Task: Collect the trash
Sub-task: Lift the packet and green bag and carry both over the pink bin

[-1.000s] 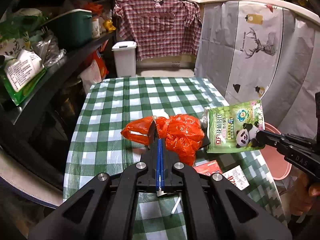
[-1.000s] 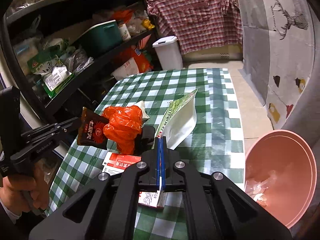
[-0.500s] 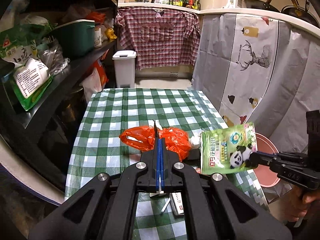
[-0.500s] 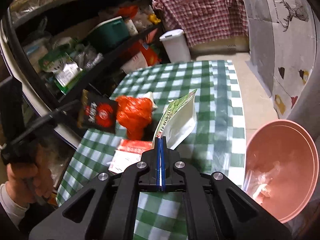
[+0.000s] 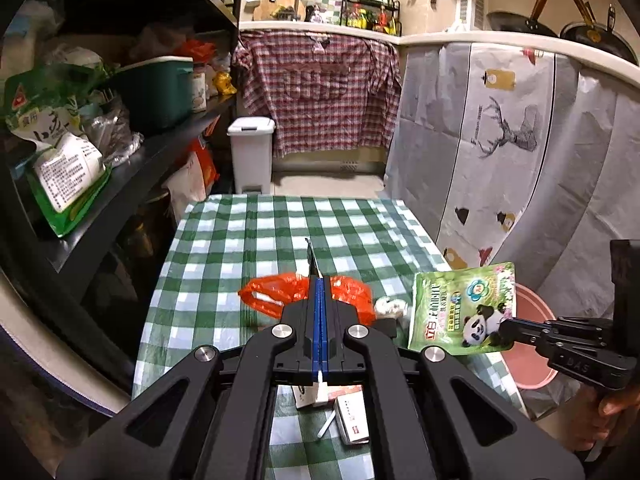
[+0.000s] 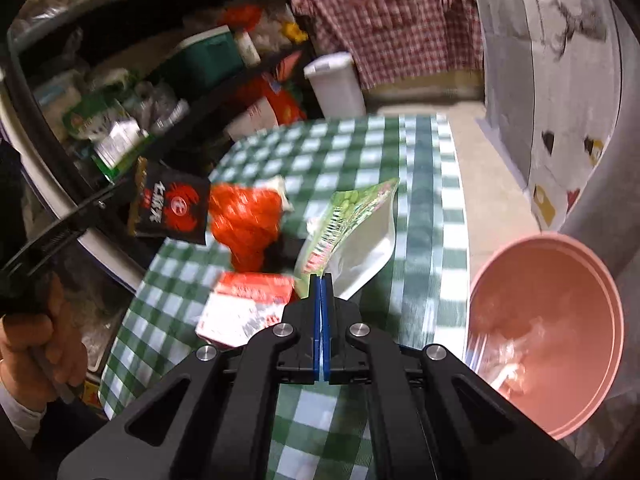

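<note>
My left gripper (image 5: 321,280) is shut on a black snack packet, seen edge-on (image 5: 310,258) here and face-on in the right wrist view (image 6: 170,206), held above the table. My right gripper (image 6: 322,278) is shut on a green panda pouch (image 6: 352,232), which also shows in the left wrist view (image 5: 462,308), held at the table's right edge. An orange plastic bag (image 5: 276,298) lies on the green checked table (image 5: 248,240). A pink bin (image 6: 548,320) stands on the floor to the right.
A red-and-white carton (image 6: 248,304), a small box (image 5: 352,426) and a crumpled white wad (image 5: 388,307) lie on the near table. Dark shelves (image 5: 100,152) full of goods run along the left. A white pedal bin (image 5: 252,152) stands beyond the table.
Both grippers have risen and pulled back from the table with their packets. The black packet has lifted clear of the orange bag. The right gripper has swung toward the pink bin.
</note>
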The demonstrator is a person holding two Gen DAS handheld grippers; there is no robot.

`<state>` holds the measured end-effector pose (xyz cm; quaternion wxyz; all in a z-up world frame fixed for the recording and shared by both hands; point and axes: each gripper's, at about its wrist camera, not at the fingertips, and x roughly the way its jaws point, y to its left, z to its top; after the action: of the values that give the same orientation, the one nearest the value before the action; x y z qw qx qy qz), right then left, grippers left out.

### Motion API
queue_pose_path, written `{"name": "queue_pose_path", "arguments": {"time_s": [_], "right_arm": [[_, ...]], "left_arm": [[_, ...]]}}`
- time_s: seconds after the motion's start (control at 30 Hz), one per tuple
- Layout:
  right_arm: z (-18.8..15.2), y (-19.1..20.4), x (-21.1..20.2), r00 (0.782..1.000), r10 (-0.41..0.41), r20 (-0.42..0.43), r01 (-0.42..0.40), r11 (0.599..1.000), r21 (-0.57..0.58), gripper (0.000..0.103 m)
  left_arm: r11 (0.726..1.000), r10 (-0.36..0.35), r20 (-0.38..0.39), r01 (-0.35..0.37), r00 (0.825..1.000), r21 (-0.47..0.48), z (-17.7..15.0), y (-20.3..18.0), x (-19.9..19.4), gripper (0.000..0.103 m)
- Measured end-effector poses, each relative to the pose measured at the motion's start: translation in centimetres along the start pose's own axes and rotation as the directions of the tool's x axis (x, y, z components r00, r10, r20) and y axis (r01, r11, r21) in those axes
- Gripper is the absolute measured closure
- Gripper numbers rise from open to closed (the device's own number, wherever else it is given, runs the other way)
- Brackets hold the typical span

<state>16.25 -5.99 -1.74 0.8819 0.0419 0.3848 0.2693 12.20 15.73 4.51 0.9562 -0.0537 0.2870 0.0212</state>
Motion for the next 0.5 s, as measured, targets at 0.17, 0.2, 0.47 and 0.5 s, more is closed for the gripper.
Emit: {"name": "queue_pose_path", "arguments": {"time_s": [0.17, 0.2, 0.47, 0.5], "right_arm": [[0.2, -0.1, -0.6, 0.999, -0.021, 0.029, 0.021, 1.000, -0.001, 0.102], [0.3, -0.2, -0.7, 0.999, -0.026, 0.036, 0.026, 1.000, -0.002, 0.102], [0.4, -0.9, -2.1, 0.993, -0.081, 0.086, 0.081, 0.997, -0.002, 0.102], [0.4, -1.0, -2.3, 0.992, -0.089, 0.093, 0.089, 0.996, -0.003, 0.102]], "left_arm": [[1.000, -0.018, 0.023, 0.018, 1.000, 0.007, 0.4, -0.8, -0.6, 0.103], [1.000, -0.021, 0.024, 0.021, 0.999, 0.010, 0.4, -0.9, -0.6, 0.103], [0.997, -0.069, 0.025, 0.068, 0.997, 0.034, 0.4, -3.2, -0.8, 0.103], [0.996, -0.077, 0.022, 0.077, 0.997, 0.040, 0.4, -3.7, -0.8, 0.103]]}}
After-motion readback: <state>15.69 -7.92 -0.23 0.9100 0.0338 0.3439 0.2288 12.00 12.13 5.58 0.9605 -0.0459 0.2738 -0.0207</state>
